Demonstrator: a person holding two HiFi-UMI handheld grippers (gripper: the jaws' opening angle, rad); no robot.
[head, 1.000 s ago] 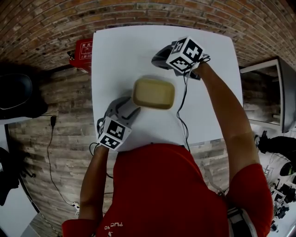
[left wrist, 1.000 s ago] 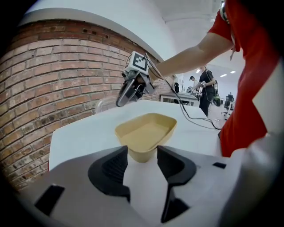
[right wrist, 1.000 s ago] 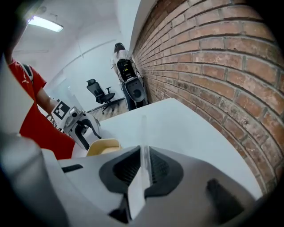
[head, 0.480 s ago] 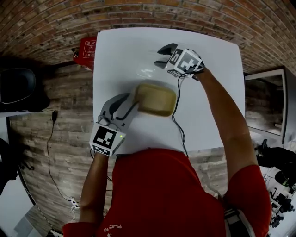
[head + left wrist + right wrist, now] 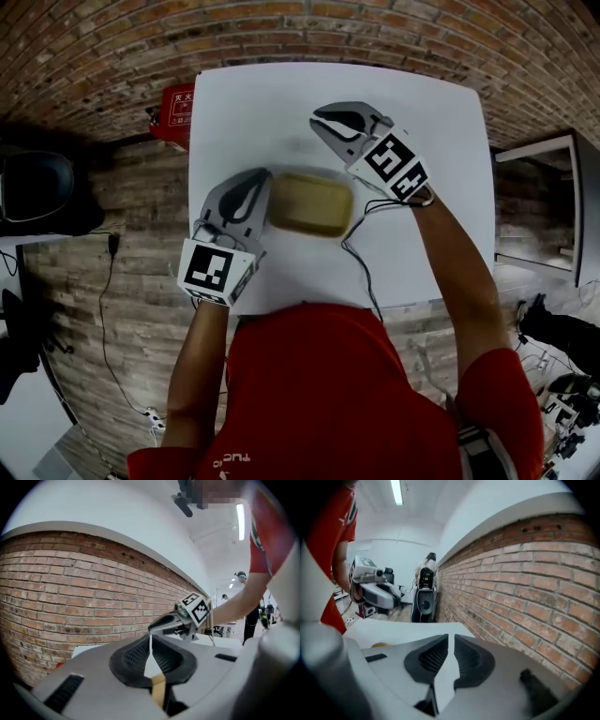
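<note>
L gripper (image 5: 255,180) has its fingers (image 5: 134,656) closed on the left rim of the tan, shallow rectangular plastic dish (image 5: 311,203), which sits mid white table (image 5: 244,103). R gripper (image 5: 319,120) hangs just past the dish's far right corner, fingers nearly together w/ nothing btw them. Risk, as I judge it: a one-sided pinch on a thin rim, so the dish may tip or slip out if raised or tugged. The black cable (image 5: 345,246) from the R gripper runs by the dish's right side & could snag, while the red box (image 5: 173,103) & black chair (image 5: 33,187) stand off the table, well apart.
</note>
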